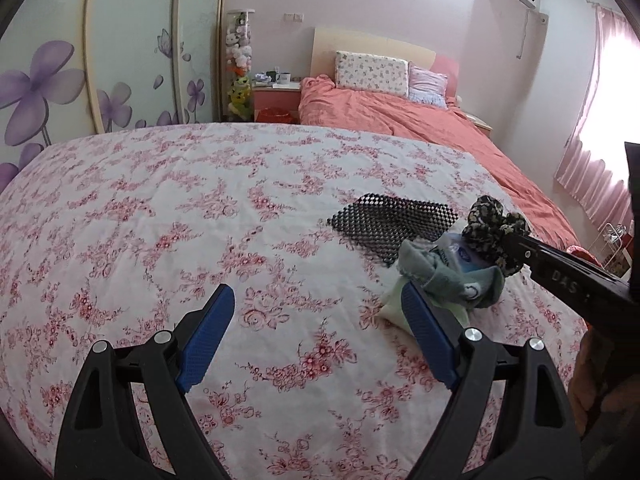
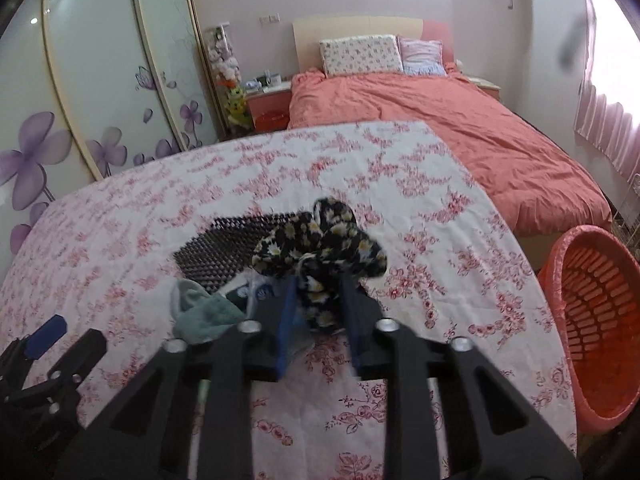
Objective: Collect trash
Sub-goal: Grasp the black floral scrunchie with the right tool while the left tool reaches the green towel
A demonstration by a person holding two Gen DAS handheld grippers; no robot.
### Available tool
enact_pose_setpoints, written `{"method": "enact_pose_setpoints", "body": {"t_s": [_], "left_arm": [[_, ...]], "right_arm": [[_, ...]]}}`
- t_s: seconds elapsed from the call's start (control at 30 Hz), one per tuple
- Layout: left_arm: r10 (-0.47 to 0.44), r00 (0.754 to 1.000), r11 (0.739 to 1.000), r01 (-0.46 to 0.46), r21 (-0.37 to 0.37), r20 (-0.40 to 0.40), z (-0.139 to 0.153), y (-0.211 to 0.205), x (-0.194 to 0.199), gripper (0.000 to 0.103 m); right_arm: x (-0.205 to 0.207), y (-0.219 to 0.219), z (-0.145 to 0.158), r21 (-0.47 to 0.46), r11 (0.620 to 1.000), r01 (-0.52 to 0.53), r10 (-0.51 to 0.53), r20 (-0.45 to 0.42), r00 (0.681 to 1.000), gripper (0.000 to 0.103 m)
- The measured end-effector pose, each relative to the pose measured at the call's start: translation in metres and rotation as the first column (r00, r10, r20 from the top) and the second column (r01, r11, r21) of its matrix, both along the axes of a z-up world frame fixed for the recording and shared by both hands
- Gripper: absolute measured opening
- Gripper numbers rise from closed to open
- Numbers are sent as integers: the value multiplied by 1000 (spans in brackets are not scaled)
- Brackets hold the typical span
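Observation:
My right gripper is shut on a black cloth with daisy print and holds it just above the table; it also shows in the left wrist view. Below it lie a grey-green sock, a blue-white plastic packet and a pale green cloth. A black mesh mat lies behind them. My left gripper is open and empty, its right finger beside the pale green cloth. An orange basket stands off the table's right edge.
The table wears a white cloth with pink flowers. Beyond it is a bed with an orange cover, a nightstand, a flowered wardrobe on the left and pink curtains on the right.

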State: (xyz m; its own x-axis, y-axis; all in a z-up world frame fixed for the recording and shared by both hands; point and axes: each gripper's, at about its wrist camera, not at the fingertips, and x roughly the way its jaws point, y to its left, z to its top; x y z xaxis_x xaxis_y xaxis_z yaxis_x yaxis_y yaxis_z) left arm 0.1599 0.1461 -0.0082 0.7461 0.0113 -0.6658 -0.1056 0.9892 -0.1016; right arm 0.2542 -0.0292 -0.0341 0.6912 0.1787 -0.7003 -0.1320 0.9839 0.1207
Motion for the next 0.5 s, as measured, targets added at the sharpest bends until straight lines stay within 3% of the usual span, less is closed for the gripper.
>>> {"method": "enact_pose_setpoints", "body": {"t_s": [0.1,0.5], "left_arm": [[-14,1000,1000,14,1,-9,-3,-1,0,84],[-112,992,994,111,-18,-55,-16,-35,8,84]], "right_arm": [[-1,-2,-5,-8,1000,3,-3,1,1000,6],[-29,-50,25,38,994,103,-108,133,985,5]]}}
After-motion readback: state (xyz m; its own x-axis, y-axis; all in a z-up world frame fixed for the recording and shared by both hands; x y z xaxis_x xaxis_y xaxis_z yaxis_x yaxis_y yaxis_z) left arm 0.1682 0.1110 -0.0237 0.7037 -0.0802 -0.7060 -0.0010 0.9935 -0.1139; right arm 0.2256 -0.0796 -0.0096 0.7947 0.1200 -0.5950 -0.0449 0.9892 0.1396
